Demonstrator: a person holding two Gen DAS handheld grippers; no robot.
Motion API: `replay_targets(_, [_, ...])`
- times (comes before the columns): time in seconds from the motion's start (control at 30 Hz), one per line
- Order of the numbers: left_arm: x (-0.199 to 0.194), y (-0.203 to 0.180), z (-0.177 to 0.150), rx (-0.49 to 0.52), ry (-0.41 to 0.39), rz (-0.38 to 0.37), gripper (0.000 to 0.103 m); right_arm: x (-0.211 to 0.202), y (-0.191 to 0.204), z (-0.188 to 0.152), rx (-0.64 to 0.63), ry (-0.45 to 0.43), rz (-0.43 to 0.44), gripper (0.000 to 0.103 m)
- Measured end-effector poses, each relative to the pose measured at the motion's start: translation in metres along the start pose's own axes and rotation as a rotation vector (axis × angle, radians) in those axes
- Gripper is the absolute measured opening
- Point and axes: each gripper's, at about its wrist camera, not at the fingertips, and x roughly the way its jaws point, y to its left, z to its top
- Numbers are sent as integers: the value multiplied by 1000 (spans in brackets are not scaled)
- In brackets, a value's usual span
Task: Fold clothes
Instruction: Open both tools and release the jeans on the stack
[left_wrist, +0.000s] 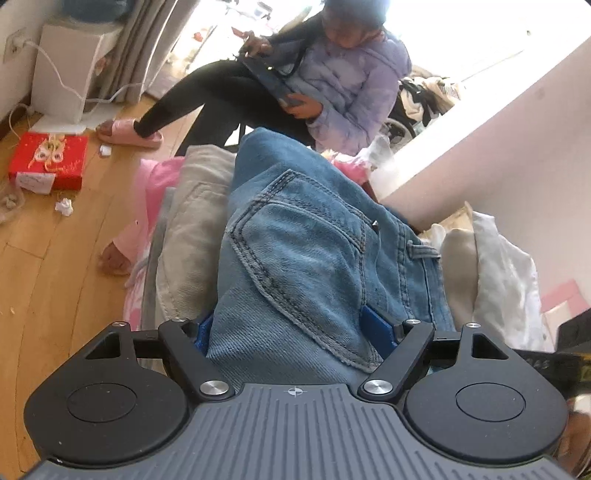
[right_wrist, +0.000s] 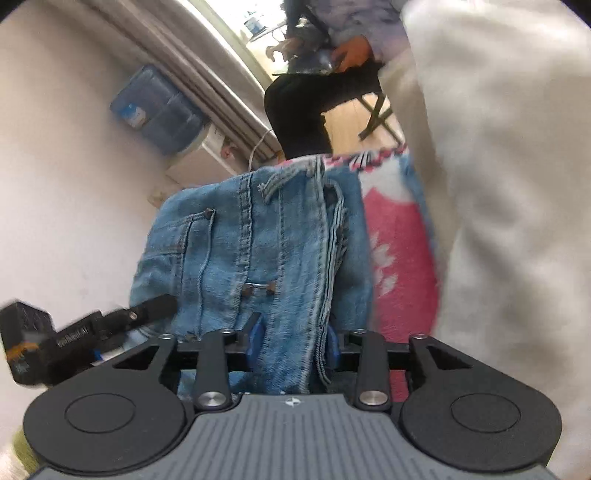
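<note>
Blue jeans (left_wrist: 295, 258) bunched up between both claws, left gripper (left_wrist: 291, 328) pinching the pocket part, right gripper (right_wrist: 293, 341) pinching the waist edge, above a pink blanket (right_wrist: 395, 258), grey cloth (left_wrist: 188, 229) beside the jeans

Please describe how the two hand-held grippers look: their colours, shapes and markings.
Left hand-held gripper and right hand-held gripper look alike: ribbed grey body with a small crosshair mark, two round black discs, black linkage bars with silver screws, blue finger pads.
</note>
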Motion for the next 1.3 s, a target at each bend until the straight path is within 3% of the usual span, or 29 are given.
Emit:
replay_targets(0.13, [-36,-14,-10,43,-118,84,80,-46,40,7,-259,-186,-10,42])
replay_targets(0.2, [-54,-24,-18,72,-191,114,80,-49,63,19,-372,-264,34,42])
replay_targets(0.27, [-61,-34,-26,91,-208,131,80,-27,88,34,-466,-294,97,42])
replay_targets(0.4, [-44,-42,-37,82,-151,215,74,53,128,58,-571,-208,203,38])
replay_targets(0.47, [-37,-43,-38,63,-145,230,74,101,137,64,-605,-119,221,28])
replay_targets(0.57, [-30,-45,-42,41,-134,251,74,126,132,68,-583,-72,247,27])
replay_targets(0.63, [-30,-44,-44,37,-128,275,74,132,126,71,-555,-66,271,21])
replay_targets(0.73, [-46,-42,-43,41,-176,266,69,138,117,75,-516,-60,309,24])
replay_targets(0.87, [-59,-30,-41,-5,-236,272,80,119,107,81,-525,-66,345,24])
replay_targets(1.0, [-46,-8,-44,-153,-138,150,80,141,101,86,-507,-17,339,24])
replay_targets(1.1, [-48,-8,-47,-187,-130,141,78,161,97,80,-501,-5,329,22])
replay_targets(1.3, [-51,-11,-51,-234,-114,141,74,162,95,76,-503,-28,330,21])
